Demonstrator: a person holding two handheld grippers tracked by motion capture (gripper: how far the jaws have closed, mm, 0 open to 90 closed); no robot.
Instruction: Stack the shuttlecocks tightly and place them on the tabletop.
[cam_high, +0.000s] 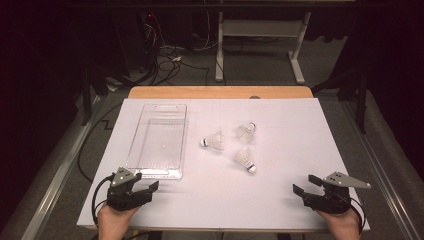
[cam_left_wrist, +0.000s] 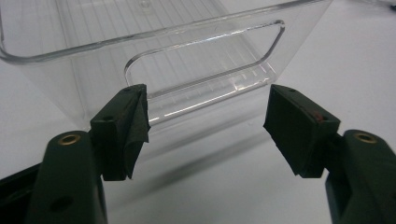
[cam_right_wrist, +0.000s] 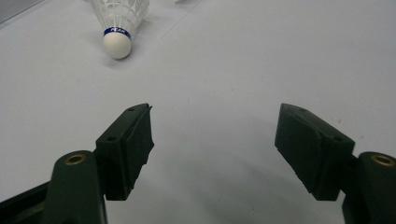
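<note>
Three shuttlecocks loose mid-worktop, clear bin just left of them.

The nearest shuttlecock looks feather-light and crushable; better pinched gently at its cork. Bin is stiff and slick. Left claw sits by the bin's handle end, right claw well short; both wide, empty.

white table, floor cables, desk frame

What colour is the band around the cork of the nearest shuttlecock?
Blue, with small white lettering, on the shuttlecock; the right gripper view shows it best.
</note>
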